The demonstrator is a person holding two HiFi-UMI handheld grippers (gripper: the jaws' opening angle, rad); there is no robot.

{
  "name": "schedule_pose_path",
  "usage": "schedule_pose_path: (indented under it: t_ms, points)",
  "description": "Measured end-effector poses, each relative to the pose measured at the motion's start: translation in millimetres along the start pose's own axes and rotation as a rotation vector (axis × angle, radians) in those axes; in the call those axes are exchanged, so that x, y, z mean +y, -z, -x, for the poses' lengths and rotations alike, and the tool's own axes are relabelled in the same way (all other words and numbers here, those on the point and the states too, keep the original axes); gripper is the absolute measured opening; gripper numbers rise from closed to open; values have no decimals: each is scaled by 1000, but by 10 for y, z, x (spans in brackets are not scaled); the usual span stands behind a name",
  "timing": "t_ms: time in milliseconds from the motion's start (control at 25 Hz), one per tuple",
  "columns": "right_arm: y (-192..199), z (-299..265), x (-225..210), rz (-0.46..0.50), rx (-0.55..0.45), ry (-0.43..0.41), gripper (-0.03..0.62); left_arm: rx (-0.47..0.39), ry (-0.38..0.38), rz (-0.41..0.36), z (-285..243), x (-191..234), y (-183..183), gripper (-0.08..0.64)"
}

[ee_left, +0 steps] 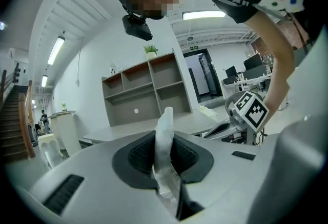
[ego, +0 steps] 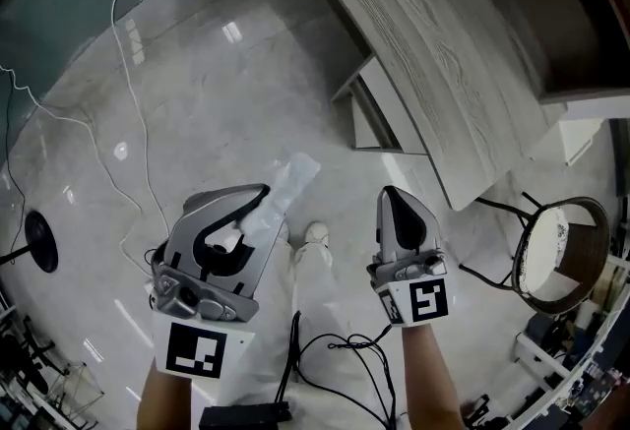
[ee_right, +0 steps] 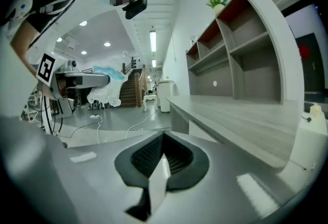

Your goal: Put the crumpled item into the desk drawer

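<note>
The crumpled item (ego: pixel 287 184) is a pale, translucent wad of plastic, and my left gripper (ego: pixel 258 216) is shut on it. In the left gripper view the crumpled item (ee_left: pixel 164 138) stands up from between the dark pads (ee_left: pixel 141 156). My right gripper (ego: pixel 391 197) hangs beside it to the right, shut with nothing in it; its pads (ee_right: pixel 146 154) meet in the right gripper view. The desk (ego: pixel 423 44) with a wood-grain top lies ahead to the upper right. A pale drawer front (ego: pixel 386 113) shows under its edge; whether it is open I cannot tell.
A round chair (ego: pixel 553 251) stands right of the desk. White cables (ego: pixel 128 103) run over the glossy floor at the left, near a black round base (ego: pixel 40 241). Black cables (ego: pixel 345 349) hang by the person's legs. An open shelf unit (ee_left: pixel 148 87) stands behind the desk.
</note>
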State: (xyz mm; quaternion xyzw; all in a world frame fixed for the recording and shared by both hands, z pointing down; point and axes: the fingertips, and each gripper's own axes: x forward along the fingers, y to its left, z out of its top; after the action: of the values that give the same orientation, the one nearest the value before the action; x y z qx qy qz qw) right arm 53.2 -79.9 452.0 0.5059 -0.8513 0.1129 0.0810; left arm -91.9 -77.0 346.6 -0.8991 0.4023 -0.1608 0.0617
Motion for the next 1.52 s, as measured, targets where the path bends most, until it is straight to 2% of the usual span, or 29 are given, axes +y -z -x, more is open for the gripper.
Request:
schedule_pose_path:
  t_ms: [240, 360, 400, 440, 680, 960, 1200, 1520]
  points:
    - [533, -273, -141, -188, -6, 10, 9, 5, 17, 2, -188, -78, 283, 52]
    - [765, -406, -217, -280, -8, -14, 9, 12, 23, -9, -288, -130, 373, 52]
    - [840, -440, -247, -313, -8, -21, 70, 16, 24, -14, -313, -153, 401, 52]
    - [912, -468, -292, -347, -8, -20, 94, 20, 26, -17, -334, -178, 425, 52]
    - [1280, -635, -613, -476, -11, 56, 144, 32, 34, -1, -406, -247, 571, 52]
    - [1595, -818, -962, -617, -60, 143, 189, 46, 37, 13, -521, -262, 708, 52]
    - [1724, -939, -1273, -674, -112, 191, 215, 57, 38, -3, -649, -271, 755, 52]
    - [1655, -1085, -1324, -692, -174, 168, 224, 56, -2, 33, -747, -185, 779, 52]
